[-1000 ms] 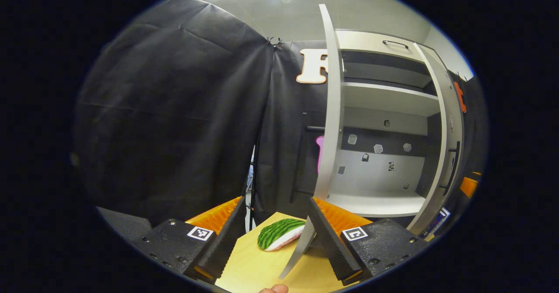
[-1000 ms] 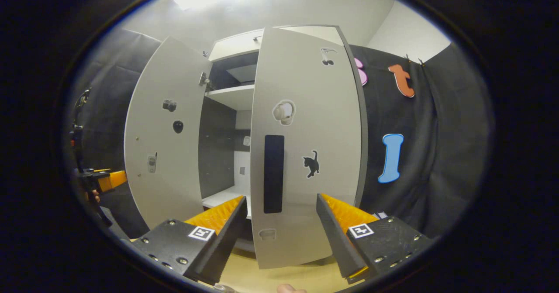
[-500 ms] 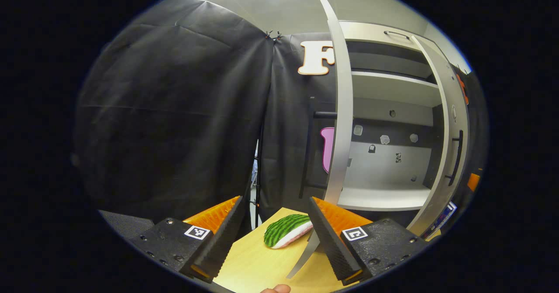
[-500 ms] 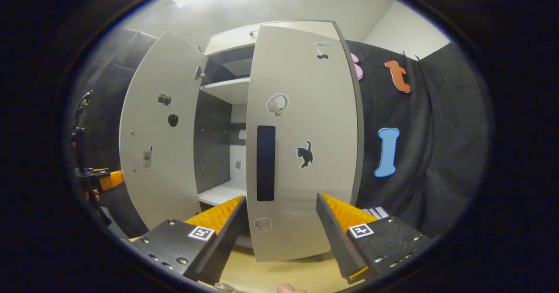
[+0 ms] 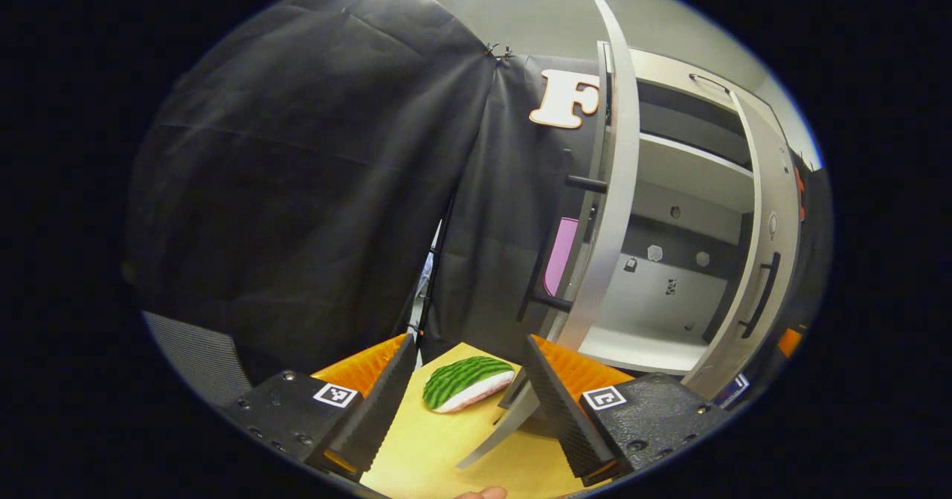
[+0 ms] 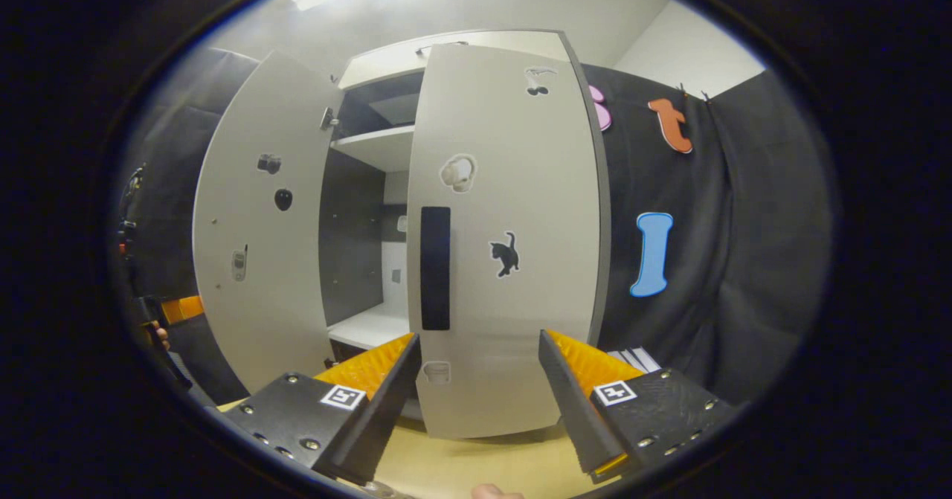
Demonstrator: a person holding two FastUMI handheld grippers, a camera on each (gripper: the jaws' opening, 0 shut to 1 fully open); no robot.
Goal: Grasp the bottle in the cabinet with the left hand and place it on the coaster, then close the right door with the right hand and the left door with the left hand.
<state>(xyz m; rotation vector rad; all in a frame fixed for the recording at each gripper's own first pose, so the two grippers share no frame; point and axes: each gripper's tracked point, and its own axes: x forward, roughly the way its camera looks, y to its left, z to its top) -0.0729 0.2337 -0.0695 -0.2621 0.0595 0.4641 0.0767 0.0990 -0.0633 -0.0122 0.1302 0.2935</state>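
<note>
My left gripper (image 5: pixel 470 410) is open over the yellow table (image 5: pixel 446 451), with nothing between its fingers. Just past its tips lies a green-striped watermelon-slice pad (image 5: pixel 465 382). The grey left door (image 5: pixel 613 187) stands nearly edge-on to it, its black handle (image 5: pixel 586 184) on the outer side. My right gripper (image 6: pixel 476 402) is open, close in front of the right door (image 6: pixel 520 187), beside that door's black handle (image 6: pixel 435 268). Whether it touches the door I cannot tell. The left door (image 6: pixel 256 239) stands wide open. The cabinet shelves (image 5: pixel 632 346) look bare.
Black cloth walls close in on both sides. The other gripper's orange part (image 6: pixel 178 308) shows past the left door's outer edge. A stack of flat items (image 6: pixel 632 358) lies right of the cabinet base. The right door (image 5: pixel 770 209) stands partly open.
The right door has swung further towards the cabinet, narrowing the gap between the doors. My left gripper has shifted to the left door's outer side, so its handle now shows.
</note>
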